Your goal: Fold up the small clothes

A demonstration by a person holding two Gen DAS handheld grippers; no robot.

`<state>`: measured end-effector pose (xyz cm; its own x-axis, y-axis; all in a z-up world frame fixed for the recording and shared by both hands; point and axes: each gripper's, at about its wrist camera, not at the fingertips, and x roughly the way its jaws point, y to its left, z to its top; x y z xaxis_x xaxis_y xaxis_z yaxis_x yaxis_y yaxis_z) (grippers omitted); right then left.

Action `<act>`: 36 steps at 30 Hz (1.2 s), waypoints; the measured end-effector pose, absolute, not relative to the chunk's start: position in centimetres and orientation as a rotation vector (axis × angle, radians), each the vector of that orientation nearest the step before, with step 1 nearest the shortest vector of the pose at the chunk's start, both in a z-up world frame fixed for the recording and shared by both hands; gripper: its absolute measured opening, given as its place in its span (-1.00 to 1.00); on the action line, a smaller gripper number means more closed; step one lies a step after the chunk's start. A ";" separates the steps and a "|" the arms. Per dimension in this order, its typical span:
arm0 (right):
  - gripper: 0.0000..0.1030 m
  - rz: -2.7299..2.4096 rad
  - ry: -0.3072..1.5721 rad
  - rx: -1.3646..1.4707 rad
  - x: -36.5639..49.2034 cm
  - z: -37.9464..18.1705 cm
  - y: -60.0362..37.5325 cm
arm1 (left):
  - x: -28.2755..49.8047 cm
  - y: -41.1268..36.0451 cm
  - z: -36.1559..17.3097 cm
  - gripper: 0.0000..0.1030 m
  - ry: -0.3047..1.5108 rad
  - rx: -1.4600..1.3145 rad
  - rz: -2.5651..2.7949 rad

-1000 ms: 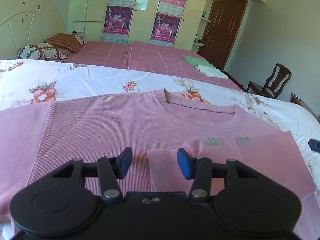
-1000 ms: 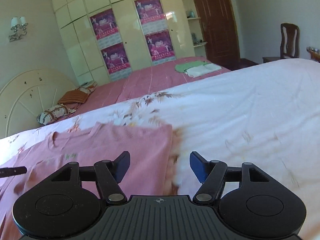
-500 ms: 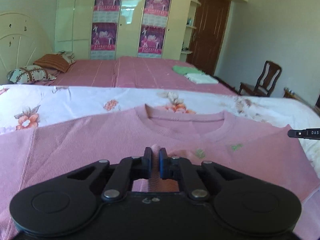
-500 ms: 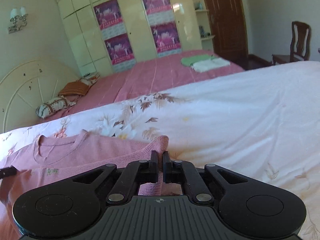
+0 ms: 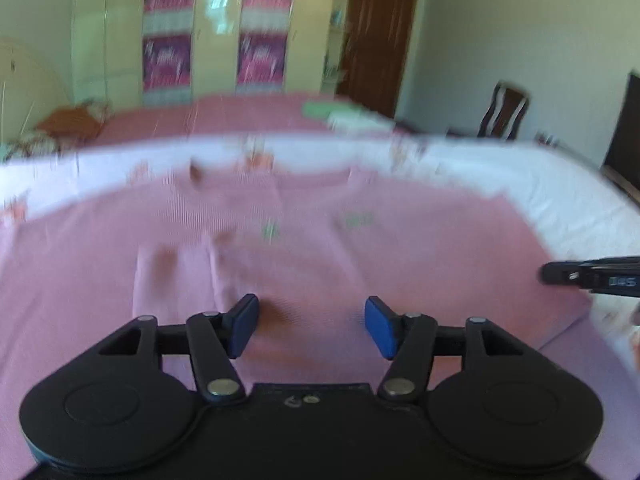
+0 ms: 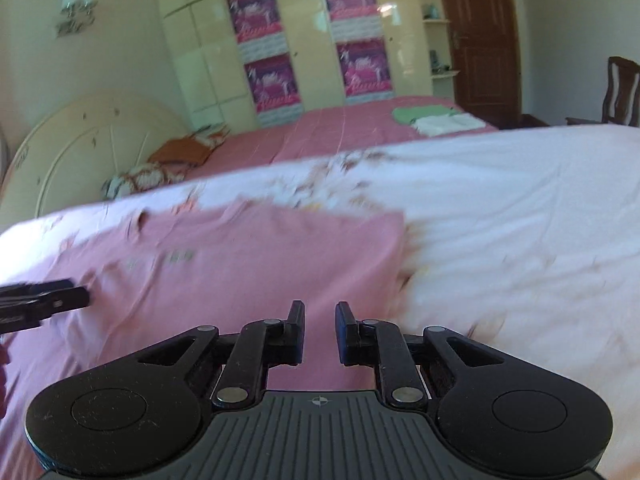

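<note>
Both tools, L [image 5: 311, 326] & R [image 6: 319, 330], let go since 0.5 s ago; pink sweater [image 5: 360, 264] lies released.

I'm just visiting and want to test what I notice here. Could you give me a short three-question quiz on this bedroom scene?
1. True or false: the left gripper is clamped on the pink ribbed knit top.
2. What lies directly under the pink top? A) bare wooden floor B) white floral bedsheet C) green towel
3. Fill in: across the room, by the brown door, stands a wooden ____.

Key: 1 false, its fingers are spread apart with nothing between them; 2 B; 3 chair.
</note>
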<state>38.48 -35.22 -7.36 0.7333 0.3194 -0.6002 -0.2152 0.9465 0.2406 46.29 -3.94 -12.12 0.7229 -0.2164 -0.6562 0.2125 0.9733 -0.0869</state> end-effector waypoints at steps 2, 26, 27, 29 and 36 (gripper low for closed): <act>-0.70 0.247 0.711 0.131 38.0 -8.7 -34.6 | 46.0 -3.9 -11.8 0.09 0.705 -0.004 -0.231; 0.11 0.188 0.709 0.262 35.0 -5.8 -27.7 | 29.1 35.2 -8.9 0.10 0.538 -0.652 0.468; 0.11 0.199 0.712 0.271 35.0 -5.7 -27.1 | 28.2 37.5 -9.1 0.09 0.521 -0.724 0.502; 0.11 0.212 0.714 0.284 35.0 -5.4 -25.7 | 27.4 40.4 -9.2 0.09 0.488 -0.781 0.551; 0.11 0.234 0.701 0.273 35.4 -3.9 -20.8 | 28.3 45.5 -10.7 -0.06 0.427 -0.904 0.564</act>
